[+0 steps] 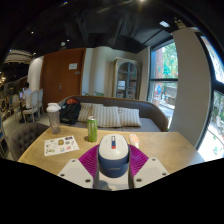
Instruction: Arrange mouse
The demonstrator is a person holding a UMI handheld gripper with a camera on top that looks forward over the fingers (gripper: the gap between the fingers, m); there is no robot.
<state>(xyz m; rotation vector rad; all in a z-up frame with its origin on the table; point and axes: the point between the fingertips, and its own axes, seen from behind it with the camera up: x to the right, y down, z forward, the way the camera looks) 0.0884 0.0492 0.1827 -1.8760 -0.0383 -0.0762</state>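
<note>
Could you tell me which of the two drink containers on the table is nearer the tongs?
The green can; the lidded cup stands farther back, beyond it.

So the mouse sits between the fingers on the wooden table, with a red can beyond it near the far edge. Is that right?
Not quite: the can is green, not red, as the gripper view shows. The rest holds: the mouse sits between the fingers of the hand-held gripper on the wooden table, with the can beyond it near the far edge.

Wooden table (160,146), grey sofa (120,117) behind, tall windows (165,75), possibly a cabinet (126,78).
</note>
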